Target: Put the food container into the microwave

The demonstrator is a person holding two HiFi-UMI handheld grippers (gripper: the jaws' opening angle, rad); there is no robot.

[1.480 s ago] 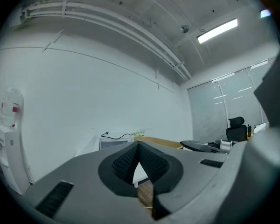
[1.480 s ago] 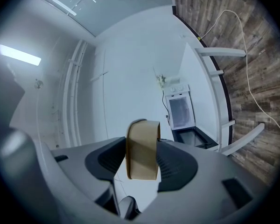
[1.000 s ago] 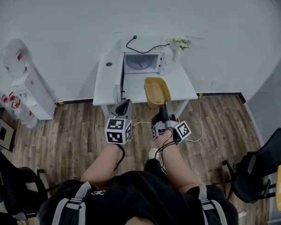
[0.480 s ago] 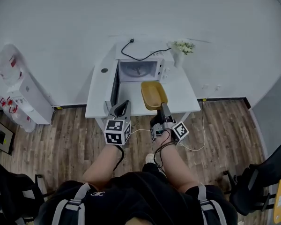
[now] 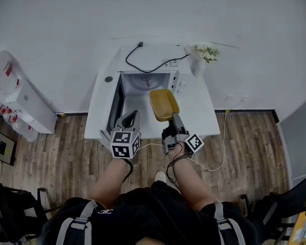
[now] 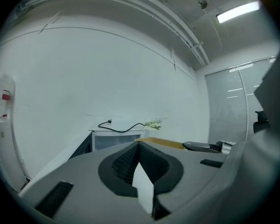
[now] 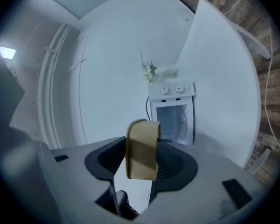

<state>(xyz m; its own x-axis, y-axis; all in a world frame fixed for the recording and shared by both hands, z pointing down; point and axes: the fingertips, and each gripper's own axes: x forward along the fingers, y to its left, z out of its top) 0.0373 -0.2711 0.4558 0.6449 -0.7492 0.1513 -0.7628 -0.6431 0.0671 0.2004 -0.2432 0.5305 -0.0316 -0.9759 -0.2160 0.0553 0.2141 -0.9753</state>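
Head view: right gripper pinches the near rim of the food container. The container juts forward from the claw, above the table and just short of the microwave mouth. The door stands open ahead of the left gripper.

Left gripper view: jaws pressed together, nothing between them. Container edge shows off to its right. Judged idle, kept clear of the loading path.

Right gripper view: jaws clamped on the container wall, seen edge-on. Open cavity lies straight ahead, so the grip looks lined up for insertion.
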